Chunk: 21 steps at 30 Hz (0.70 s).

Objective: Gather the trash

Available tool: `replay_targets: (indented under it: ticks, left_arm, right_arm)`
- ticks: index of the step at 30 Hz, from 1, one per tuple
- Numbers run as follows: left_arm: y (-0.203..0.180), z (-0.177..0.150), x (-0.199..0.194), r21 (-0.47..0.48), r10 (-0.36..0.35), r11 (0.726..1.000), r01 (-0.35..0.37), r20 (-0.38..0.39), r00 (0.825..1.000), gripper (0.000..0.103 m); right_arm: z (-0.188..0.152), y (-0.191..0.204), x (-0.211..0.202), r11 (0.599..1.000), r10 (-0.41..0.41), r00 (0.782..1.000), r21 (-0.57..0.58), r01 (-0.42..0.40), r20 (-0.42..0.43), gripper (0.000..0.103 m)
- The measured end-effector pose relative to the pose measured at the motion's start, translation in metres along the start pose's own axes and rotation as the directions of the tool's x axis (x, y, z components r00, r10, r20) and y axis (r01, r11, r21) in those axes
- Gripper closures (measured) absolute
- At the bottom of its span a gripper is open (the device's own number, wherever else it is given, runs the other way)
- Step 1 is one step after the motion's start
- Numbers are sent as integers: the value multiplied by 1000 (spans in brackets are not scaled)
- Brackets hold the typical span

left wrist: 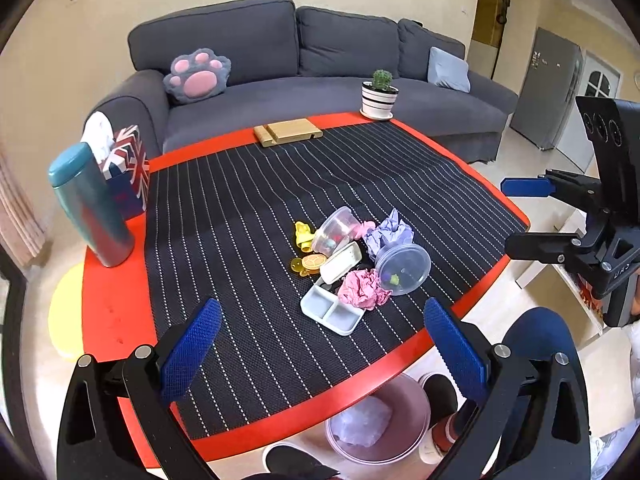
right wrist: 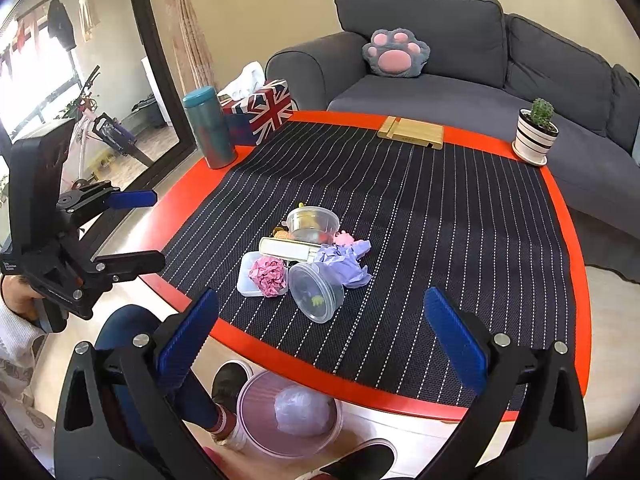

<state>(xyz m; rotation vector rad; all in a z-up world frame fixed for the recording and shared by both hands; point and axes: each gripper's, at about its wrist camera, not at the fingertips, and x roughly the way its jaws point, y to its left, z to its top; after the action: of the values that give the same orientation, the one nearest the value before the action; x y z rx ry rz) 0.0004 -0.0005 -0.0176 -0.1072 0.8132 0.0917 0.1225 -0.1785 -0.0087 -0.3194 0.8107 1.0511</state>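
Observation:
A pile of trash lies on the striped mat (left wrist: 248, 216) of the red table. In it are a pink paper ball (left wrist: 362, 288) (right wrist: 269, 276), a purple paper wad (left wrist: 390, 234) (right wrist: 340, 264), two clear tubs (left wrist: 402, 268) (right wrist: 316, 290), a white divided tray (left wrist: 332, 312) and small yellow toys (left wrist: 303, 234). My left gripper (left wrist: 324, 344) (right wrist: 158, 229) hovers open at the table's near edge. To the pile's right, my right gripper (right wrist: 322, 338) (left wrist: 507, 216) is open too. On the floor below stands a pink bin (left wrist: 404, 408) (right wrist: 256, 408) holding a purple wad (right wrist: 302, 404).
A teal bottle (left wrist: 90, 204) and a flag-print tissue box (left wrist: 128, 168) stand at the table's left corner. A wooden stand (left wrist: 287, 131) and a potted cactus (left wrist: 379, 96) sit along the far edge by the grey sofa (left wrist: 280, 92). The person's shoes (right wrist: 228, 384) flank the bin.

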Motion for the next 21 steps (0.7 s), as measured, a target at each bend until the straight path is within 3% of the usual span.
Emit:
replay_targets:
  ticks: [7,17,21]
  left_arm:
    - [-1,-1,0,5,-3,1000,3,15,1000,6]
    - [-8,-1,0,81,54,995,-58,46,998,6]
    - [-6,-2,2,71,34,997,-36,26,999,6]
  right_arm:
    - [-1,0,1,1000,0,1000,0,0,0,3]
    - [2,-2,10,1000,-6,1000,-14,5,-20,3]
    - [4,-2,20,999,-10,999,-42,8,-46,3]
